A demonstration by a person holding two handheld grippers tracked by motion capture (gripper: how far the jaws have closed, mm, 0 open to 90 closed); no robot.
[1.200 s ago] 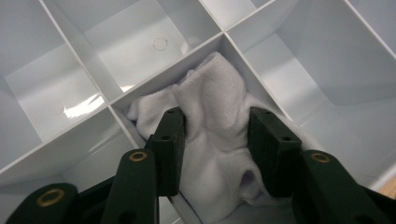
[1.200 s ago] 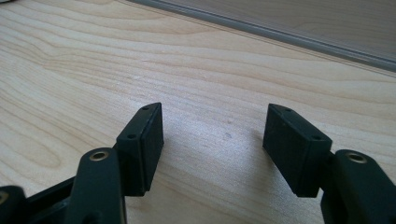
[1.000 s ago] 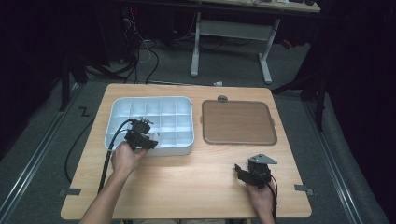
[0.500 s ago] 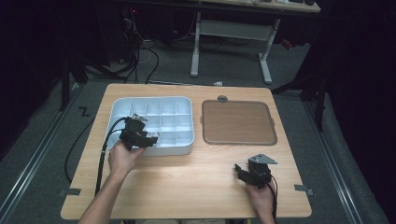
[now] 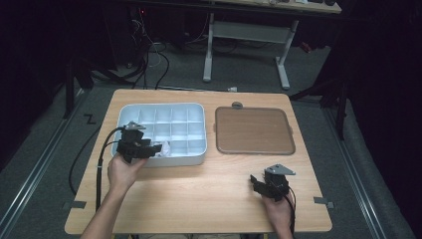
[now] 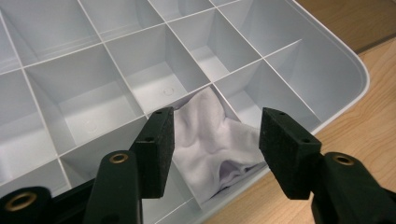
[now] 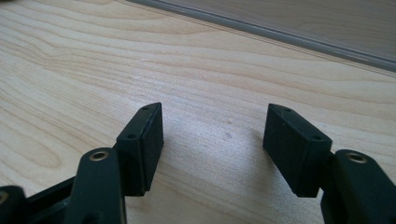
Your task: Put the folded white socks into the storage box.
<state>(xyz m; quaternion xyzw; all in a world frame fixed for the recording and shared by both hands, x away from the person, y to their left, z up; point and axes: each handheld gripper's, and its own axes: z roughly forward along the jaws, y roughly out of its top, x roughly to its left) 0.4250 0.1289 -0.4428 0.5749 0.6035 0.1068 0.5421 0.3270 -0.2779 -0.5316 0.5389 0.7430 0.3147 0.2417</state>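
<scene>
Left gripper [image 6: 212, 140] hovered at the divided tray's [image 5: 196, 158] near rim, jaws just opened, released. White cloth [image 6: 210, 140] lay crumpled in a near-row compartment. Right gripper [image 7: 215, 140], released, rested on bare tabletop [image 5: 199, 194] right of the tray.

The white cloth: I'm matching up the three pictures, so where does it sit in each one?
High view: white cloth in a front-row compartment of the divided tray, beside the left gripper.
Left gripper view: lower centre, behind the open jaws, apart from them.
Right gripper view: not in it; bare table.
Shared landmark: the tray.
</scene>
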